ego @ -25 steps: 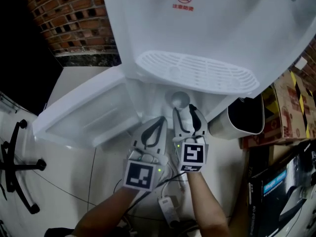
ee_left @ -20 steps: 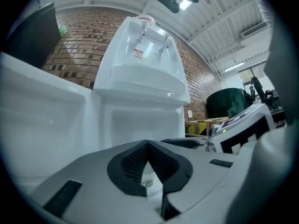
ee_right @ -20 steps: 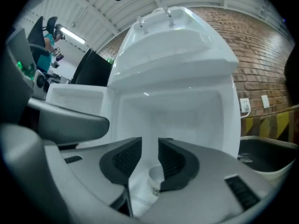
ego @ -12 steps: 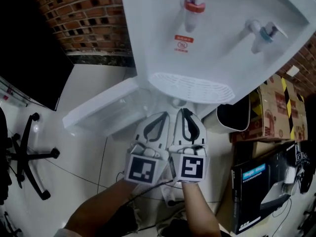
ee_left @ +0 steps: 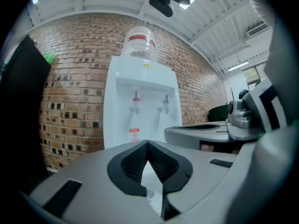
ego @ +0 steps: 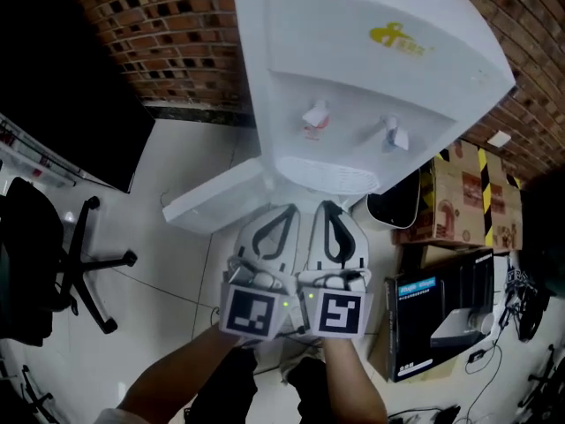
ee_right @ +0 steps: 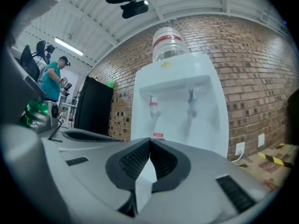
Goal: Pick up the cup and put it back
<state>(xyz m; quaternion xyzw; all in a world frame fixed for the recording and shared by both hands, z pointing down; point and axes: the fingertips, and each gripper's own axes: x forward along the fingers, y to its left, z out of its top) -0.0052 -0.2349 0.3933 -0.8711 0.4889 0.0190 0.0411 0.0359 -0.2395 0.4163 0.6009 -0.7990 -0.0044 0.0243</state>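
Left hand-held gripper [ego: 287, 209] and right hand-held gripper [ego: 328, 205] closed empty before the water dispenser [ego: 353, 78], cup unseen

The water dispenser [ego: 371, 104] is smooth, glossy white plastic. The brick wall [ego: 159, 34] looks rough and matt. The floor [ego: 172, 276] tiles shine. The boxes [ego: 459, 193] are matt cardboard. The right gripper [ee_right: 150, 140] is matt grey plastic with ribbed black pads [ee_right: 133, 160].

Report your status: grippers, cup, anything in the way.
Left gripper shut, empty. Right gripper shut, empty. Cup not in view. Water dispenser ahead, its door open.
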